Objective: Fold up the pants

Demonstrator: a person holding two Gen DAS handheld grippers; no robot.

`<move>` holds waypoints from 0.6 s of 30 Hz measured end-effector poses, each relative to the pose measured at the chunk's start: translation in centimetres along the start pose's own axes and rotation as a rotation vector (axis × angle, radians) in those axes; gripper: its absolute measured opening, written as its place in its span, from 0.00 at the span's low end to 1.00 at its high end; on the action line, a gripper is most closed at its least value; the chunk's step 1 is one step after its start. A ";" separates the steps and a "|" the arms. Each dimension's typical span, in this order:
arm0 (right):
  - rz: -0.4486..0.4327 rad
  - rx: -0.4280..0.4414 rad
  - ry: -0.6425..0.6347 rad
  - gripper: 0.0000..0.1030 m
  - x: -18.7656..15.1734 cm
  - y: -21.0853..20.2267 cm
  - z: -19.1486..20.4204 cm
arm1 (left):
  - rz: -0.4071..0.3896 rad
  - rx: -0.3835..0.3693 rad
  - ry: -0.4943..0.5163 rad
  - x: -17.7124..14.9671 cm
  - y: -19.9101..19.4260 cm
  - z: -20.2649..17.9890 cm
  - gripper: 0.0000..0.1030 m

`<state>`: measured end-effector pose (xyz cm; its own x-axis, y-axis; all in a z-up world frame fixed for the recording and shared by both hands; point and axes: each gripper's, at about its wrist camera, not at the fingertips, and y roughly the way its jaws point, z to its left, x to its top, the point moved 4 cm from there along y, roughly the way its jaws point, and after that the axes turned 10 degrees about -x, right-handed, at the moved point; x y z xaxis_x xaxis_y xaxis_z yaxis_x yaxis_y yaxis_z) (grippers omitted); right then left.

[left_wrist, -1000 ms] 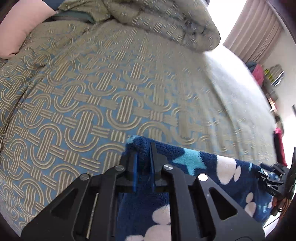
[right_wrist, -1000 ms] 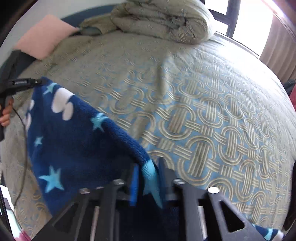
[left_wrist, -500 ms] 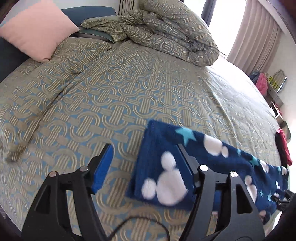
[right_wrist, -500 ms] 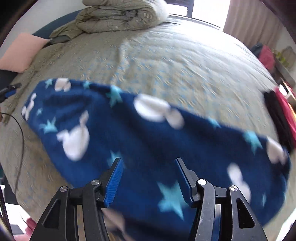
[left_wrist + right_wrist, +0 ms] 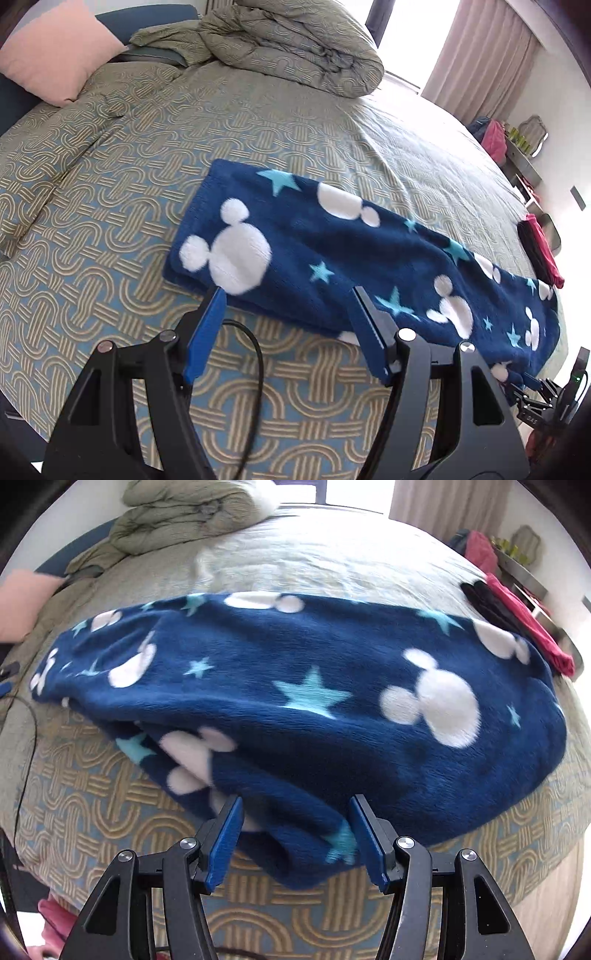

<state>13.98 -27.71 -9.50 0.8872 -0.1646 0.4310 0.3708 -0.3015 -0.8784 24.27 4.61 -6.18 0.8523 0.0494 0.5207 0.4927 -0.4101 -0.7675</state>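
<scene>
The pants [image 5: 332,254] are navy fleece with white mouse heads and light blue stars. They lie folded lengthwise across the patterned bedspread [image 5: 147,155]. My left gripper [image 5: 288,306] is open and empty, just short of their near edge at one end. My right gripper [image 5: 295,812] is open and empty over the near edge at the other end, where the fabric [image 5: 295,701] bunches up. The right gripper also shows at the lower right of the left wrist view [image 5: 535,398].
A bunched duvet [image 5: 295,48] and a pink pillow [image 5: 55,51] lie at the head of the bed. Red and black clothes [image 5: 517,627] lie at the bed's far right edge. A black cable [image 5: 255,376] runs by my left gripper.
Both grippers were shut on the pants, holding them up. They have opened and pulled back, and the pants have dropped flat onto the bed.
</scene>
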 end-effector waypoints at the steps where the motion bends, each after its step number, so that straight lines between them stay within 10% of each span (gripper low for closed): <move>1: -0.011 -0.008 -0.038 0.58 0.0 0.1 0.7 | 0.006 -0.004 0.000 -0.4 0.0 -0.2 0.67; 3: -0.025 -0.056 -0.082 0.48 -0.8 0.8 1.7 | 0.034 -0.002 0.002 -1.1 0.5 -0.7 0.67; 4: -0.018 -0.076 -0.066 0.18 -0.9 1.2 1.5 | 0.041 0.012 0.009 -1.4 0.7 -1.0 0.67; 6: -0.020 -0.034 0.033 0.08 -0.6 0.9 -0.1 | 0.041 0.039 0.037 -1.7 0.8 -1.5 0.67; 11: -0.101 0.037 -0.050 0.07 -1.9 -3.1 -1.9 | 0.049 0.042 0.053 -1.6 1.3 -2.2 0.67; 18: 0.048 0.045 -0.086 0.27 -3.6 -0.3 -2.3 | 0.068 0.114 0.017 -1.5 2.2 -1.0 0.67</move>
<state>10.04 -29.21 -10.34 0.9238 -0.0963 0.3705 0.3374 -0.2525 -0.9069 23.87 2.67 -8.31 0.8817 0.0097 0.4717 0.4517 -0.3062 -0.8380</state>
